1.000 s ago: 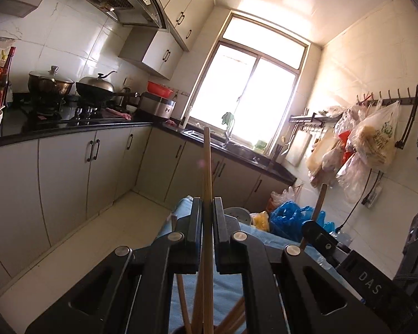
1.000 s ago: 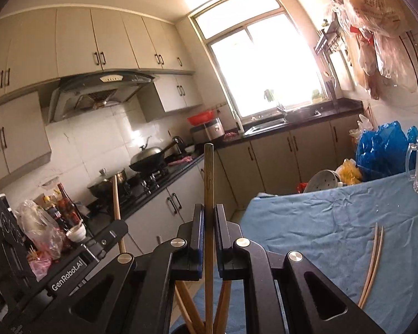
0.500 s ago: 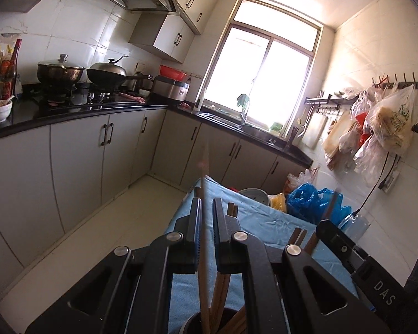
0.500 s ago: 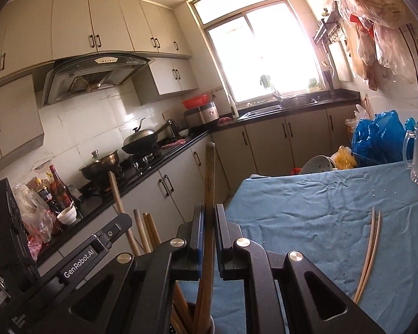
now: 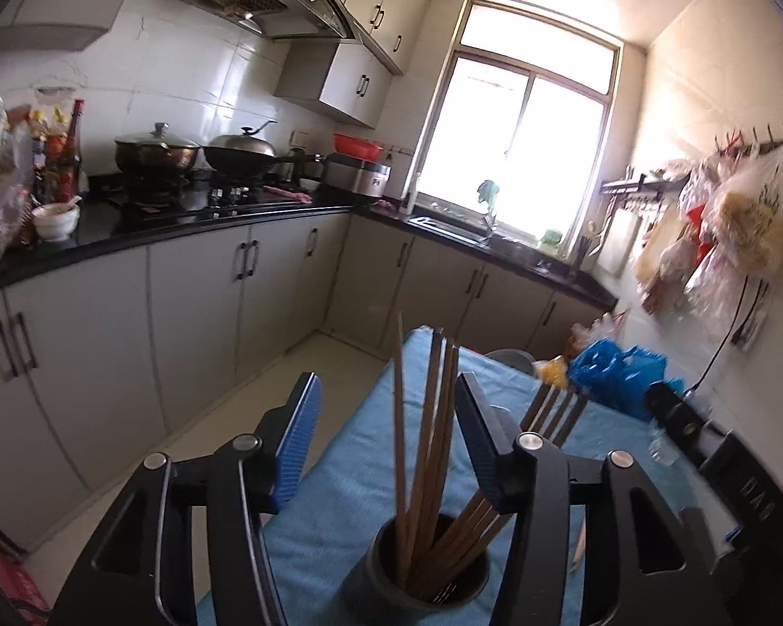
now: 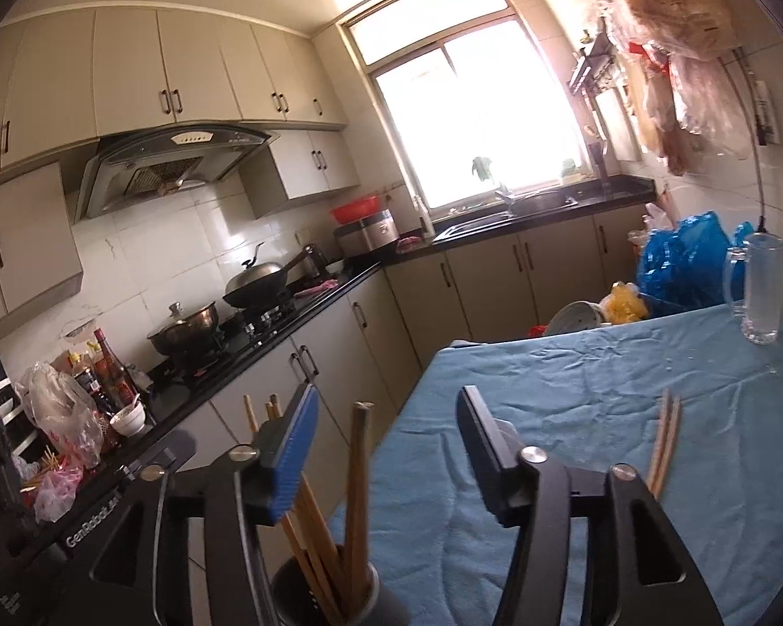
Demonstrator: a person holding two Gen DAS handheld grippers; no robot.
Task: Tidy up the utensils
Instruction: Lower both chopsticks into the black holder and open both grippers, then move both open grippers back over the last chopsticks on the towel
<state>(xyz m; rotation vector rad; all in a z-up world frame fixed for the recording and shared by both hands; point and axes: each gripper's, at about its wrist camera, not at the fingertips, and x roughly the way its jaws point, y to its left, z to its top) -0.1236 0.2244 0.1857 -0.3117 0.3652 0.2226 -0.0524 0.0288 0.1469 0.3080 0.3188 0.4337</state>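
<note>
Both tools' jaws newly apart, chopsticks (image 5: 428, 433) free.

We note a dark round holder (image 5: 427, 568) standing upright near the left edge of the blue-covered table (image 6: 574, 396). Wooden chopsticks (image 5: 433, 448) stand in it, fanned out, tips up, some leaning right. One loose pair of chopsticks (image 6: 664, 443) lies flat on the cloth, well apart, toward the table's right side.
</note>
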